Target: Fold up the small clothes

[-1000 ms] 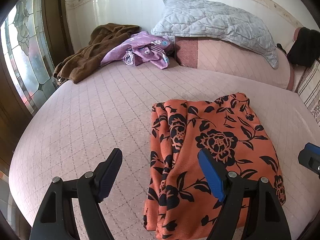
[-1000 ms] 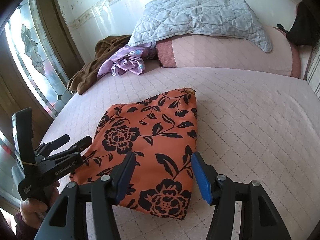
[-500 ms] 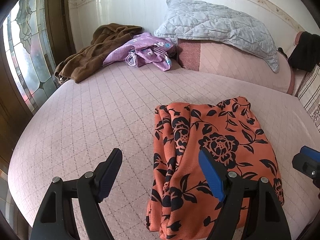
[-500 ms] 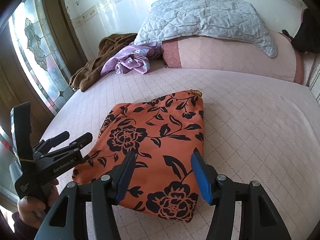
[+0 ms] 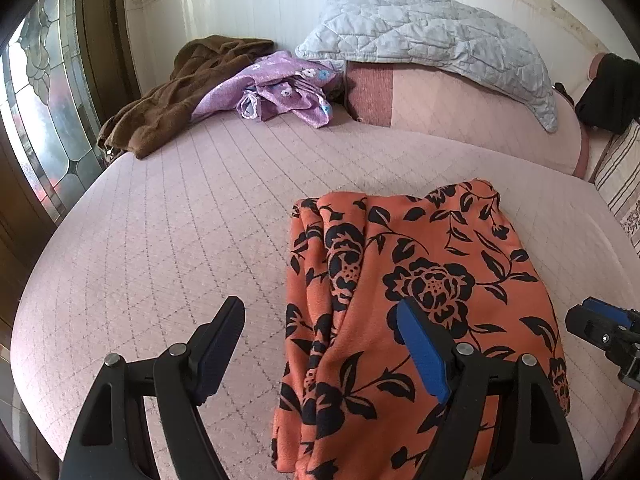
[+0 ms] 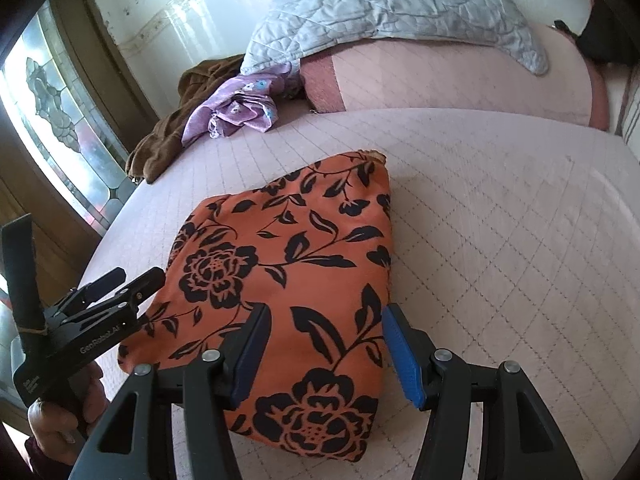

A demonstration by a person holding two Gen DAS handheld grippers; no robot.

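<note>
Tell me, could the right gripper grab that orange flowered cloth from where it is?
Probably yes: the right gripper hangs open just above the orange flowered cloth's near edge, with nothing between its fingers and the fabric.

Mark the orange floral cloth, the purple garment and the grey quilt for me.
orange floral cloth (image 6: pixel 296 264), right wrist view, middle of its top face.
purple garment (image 5: pixel 280 88), left wrist view, centre of the crumpled heap.
grey quilt (image 5: pixel 420 36), left wrist view, its middle.

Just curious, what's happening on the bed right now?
Both grippers open, empty. Orange floral garment folded flat on bed. Nothing blocking.
</note>
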